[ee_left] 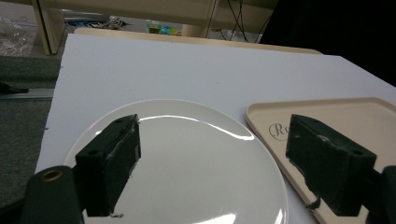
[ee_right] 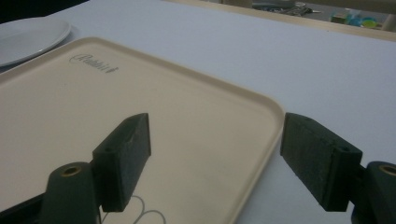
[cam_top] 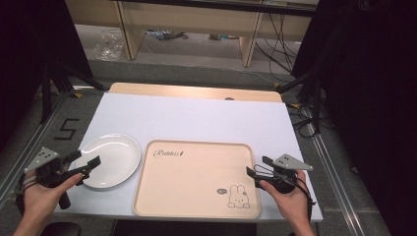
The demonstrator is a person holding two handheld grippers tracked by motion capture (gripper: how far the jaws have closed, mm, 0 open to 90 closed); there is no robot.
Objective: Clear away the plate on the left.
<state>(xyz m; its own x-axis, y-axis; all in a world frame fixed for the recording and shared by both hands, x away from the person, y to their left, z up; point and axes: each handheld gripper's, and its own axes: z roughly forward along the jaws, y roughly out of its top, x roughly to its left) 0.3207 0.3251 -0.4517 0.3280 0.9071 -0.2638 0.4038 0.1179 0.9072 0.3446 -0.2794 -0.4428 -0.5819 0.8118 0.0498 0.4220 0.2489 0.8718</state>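
Hovering over the near left part of the white plate (cam_top: 109, 160), the left gripper (cam_top: 84, 164) is held with its jaws spread wide and nothing between them; in the left gripper view the plate (ee_left: 187, 158) is seen below the pads, apart from them. The plate lies flat on the white table (cam_top: 196, 118), just beside the left edge of the beige tray (cam_top: 196, 179). At the tray's right edge the right gripper (cam_top: 259, 169) is poised, jaws likewise wide and empty, with the tray's raised rim (ee_right: 261, 135) seen between and below them. Should the plate be taken by its rim, a slip is judged likely, since the glazed surface looks smooth and the rim is shallow; a bite set too close to the edge could let it tilt or drop back onto the table. The plate could also be knocked against the tray rim if it is lifted too low. If the tray is gripped at one side only, it may be dragged askew. One plate, one tray and two grippers are counted.
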